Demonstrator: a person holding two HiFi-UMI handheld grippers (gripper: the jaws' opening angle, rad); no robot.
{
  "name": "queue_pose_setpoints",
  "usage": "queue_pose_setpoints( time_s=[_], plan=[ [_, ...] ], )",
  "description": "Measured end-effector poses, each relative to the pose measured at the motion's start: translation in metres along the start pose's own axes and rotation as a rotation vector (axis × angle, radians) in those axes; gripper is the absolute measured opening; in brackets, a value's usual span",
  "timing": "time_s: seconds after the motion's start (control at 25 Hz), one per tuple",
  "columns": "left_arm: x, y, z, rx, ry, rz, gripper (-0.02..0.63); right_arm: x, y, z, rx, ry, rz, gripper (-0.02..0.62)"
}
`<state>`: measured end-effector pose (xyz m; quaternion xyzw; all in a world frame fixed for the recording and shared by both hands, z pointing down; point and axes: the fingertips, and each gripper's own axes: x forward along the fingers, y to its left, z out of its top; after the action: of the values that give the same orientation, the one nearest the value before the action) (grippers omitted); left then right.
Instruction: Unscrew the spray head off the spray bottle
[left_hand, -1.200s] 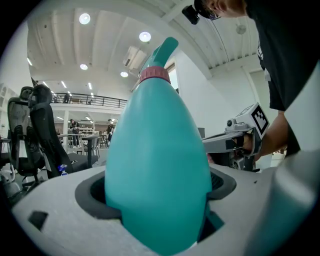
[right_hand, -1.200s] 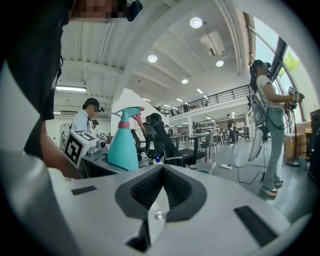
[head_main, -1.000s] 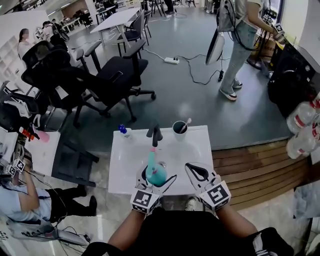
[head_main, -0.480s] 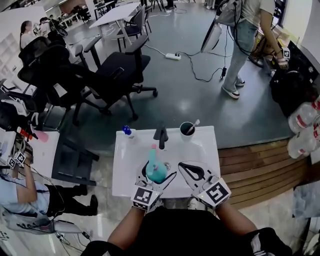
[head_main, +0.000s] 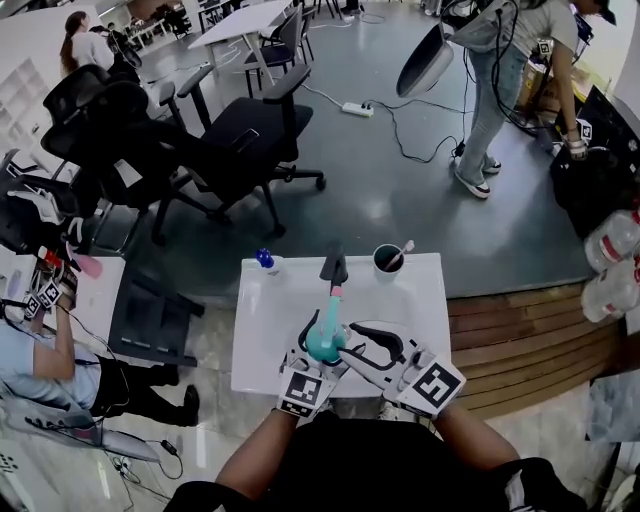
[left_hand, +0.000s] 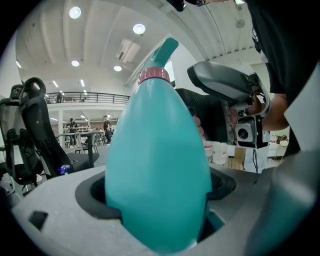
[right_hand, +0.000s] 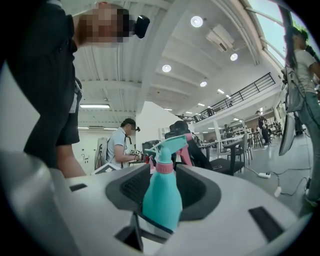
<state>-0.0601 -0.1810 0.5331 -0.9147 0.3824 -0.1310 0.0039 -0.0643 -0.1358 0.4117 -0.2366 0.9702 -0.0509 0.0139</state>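
Left gripper (head_main: 318, 352) pinching teal spray bottle (head_main: 322, 343) by body, over white table (head_main: 410, 300). Spray head (right_hand: 169, 145) on, pink collar (right_hand: 165, 167) seated: nothing unscrewed yet. Right gripper (head_main: 356, 343) jaws just opened, spread, bottle between them ungripped. Left to do: grip head, twist off. No brand or label readable

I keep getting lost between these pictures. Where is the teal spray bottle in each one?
Head view: the spray bottle is low in the centre, over the white table.
Left gripper view: the spray bottle is very close and fills the middle.
Right gripper view: the spray bottle is smaller, at lower centre.
Shared landmark: the pink collar at its neck shows in all three.
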Motion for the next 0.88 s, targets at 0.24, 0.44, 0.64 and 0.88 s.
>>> queue_pose_setpoints(
  time_s=[0.24, 0.44, 0.64, 0.88],
  plan=[
    [0.007, -0.007, 0.003, 0.033, 0.009, 0.000, 0.482, 0.007, -0.009, 0.003, 0.026, -0.008, -0.041, 0.190],
    [0.012, -0.017, -0.025, 0.026, 0.075, -0.006, 0.482, 0.010, -0.012, 0.002, 0.032, -0.006, -0.043, 0.190],
    [0.015, -0.023, -0.017, 0.036, 0.069, -0.016, 0.482, 0.010, -0.017, 0.007, 0.030, -0.019, -0.069, 0.162],
    [0.010, -0.025, 0.014, 0.065, 0.054, -0.014, 0.483, 0.004, -0.016, 0.016, 0.045, -0.065, -0.057, 0.148]
  ],
)
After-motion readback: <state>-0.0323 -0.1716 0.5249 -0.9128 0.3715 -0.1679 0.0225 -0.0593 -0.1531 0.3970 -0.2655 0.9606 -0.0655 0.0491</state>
